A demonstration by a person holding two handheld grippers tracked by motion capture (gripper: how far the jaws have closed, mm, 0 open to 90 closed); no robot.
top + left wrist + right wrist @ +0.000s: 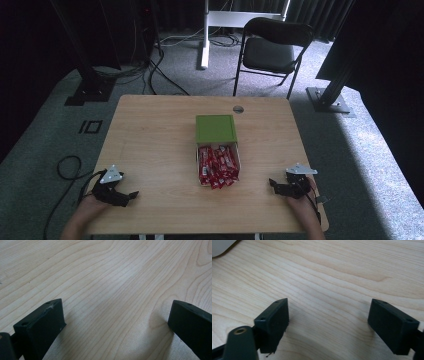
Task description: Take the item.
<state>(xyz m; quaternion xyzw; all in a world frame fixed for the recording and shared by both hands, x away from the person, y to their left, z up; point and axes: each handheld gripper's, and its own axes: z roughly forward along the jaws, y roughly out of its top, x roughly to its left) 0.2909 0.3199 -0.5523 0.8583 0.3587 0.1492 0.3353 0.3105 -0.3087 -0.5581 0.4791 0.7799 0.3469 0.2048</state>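
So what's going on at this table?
A person sits at a wooden table with a hand-held gripper in each hand. The left hand-held gripper and the right hand-held gripper rest near the front corners, jaws open and holding nothing. Between them stands a small white box full of red snack packets, its green lid lying over the far end.

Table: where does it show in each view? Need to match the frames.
High view: table fills mid-frame, with the box at its centre, the left claw near its near-left corner and the right claw near its near-right edge.
Left gripper view: bare wood across the frame, seen between the open jaws.
Right gripper view: the same, with a pale patch at top left that I cannot identify.
Shared landmark: the light wood grain.
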